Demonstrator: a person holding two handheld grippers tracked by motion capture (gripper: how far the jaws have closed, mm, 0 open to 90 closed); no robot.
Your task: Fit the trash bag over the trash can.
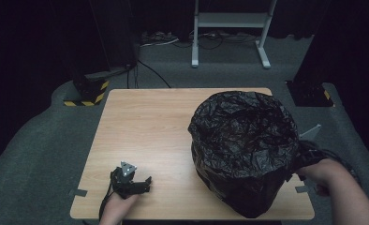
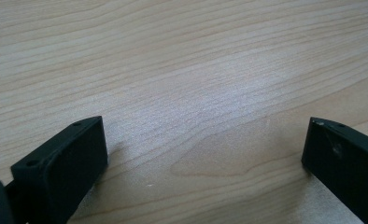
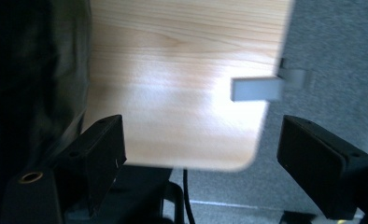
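Sitting big and crinkly on the right half of the wooden table (image 1: 140, 126): a black bag (image 1: 243, 150). Hovering just beside the bag, at the table's right edge: the right gripper (image 3: 201, 140), jaws spread wide, pinching nothing. Resting on the table's near left corner, well apart: the left gripper (image 1: 140, 180), jaws spread wide, holding nothing.

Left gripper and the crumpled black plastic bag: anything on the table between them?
Nothing: in the high view only bare light wooden table lies between the left gripper and the crumpled black plastic bag.
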